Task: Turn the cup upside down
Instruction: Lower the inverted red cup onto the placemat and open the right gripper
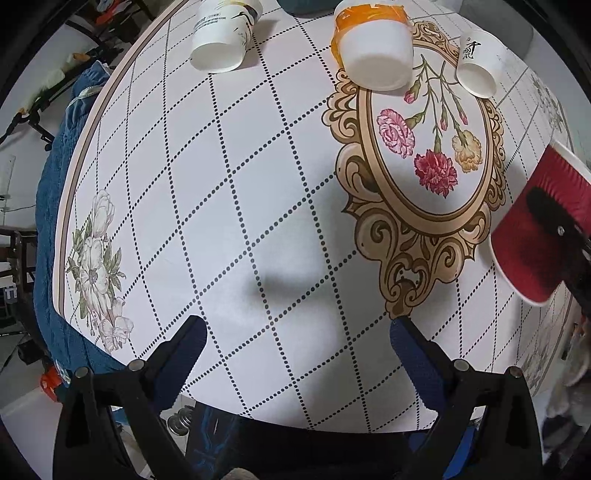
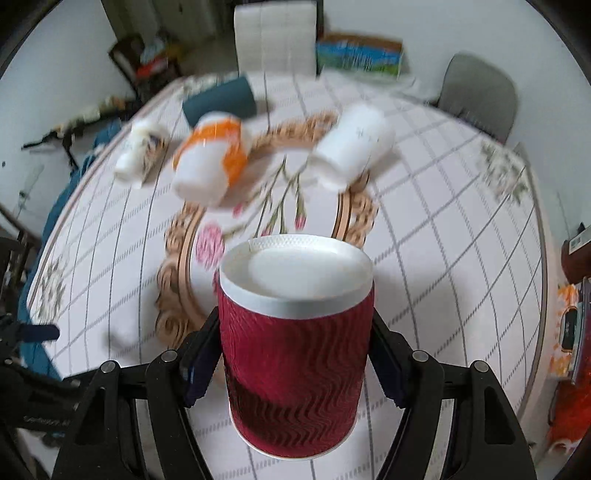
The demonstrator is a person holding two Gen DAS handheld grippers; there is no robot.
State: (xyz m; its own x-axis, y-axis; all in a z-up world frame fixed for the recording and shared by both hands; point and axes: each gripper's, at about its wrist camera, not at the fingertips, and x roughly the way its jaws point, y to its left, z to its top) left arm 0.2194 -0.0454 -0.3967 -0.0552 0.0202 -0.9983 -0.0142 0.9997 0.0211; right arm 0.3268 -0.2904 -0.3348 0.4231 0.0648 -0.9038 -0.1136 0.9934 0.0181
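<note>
— Fingers (image 1: 413, 354) on left gripper (image 1: 295, 350): spread wide, holding nothing, above desk (image 1: 229, 184); red cup (image 1: 532, 229) aloft at right.

— Right gripper (image 2: 291, 354): clamped across red cup, mid-air. Best rotated smoothly, lowered squarely.

Far cups (image 2: 207, 162) motion-blurred in right wrist view; red cup (image 1: 535, 229) cut by left view's right edge.

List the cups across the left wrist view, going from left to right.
White printed cup → orange-banded cup → small white cup → red ribbed cup, held in the right tongs.
</note>
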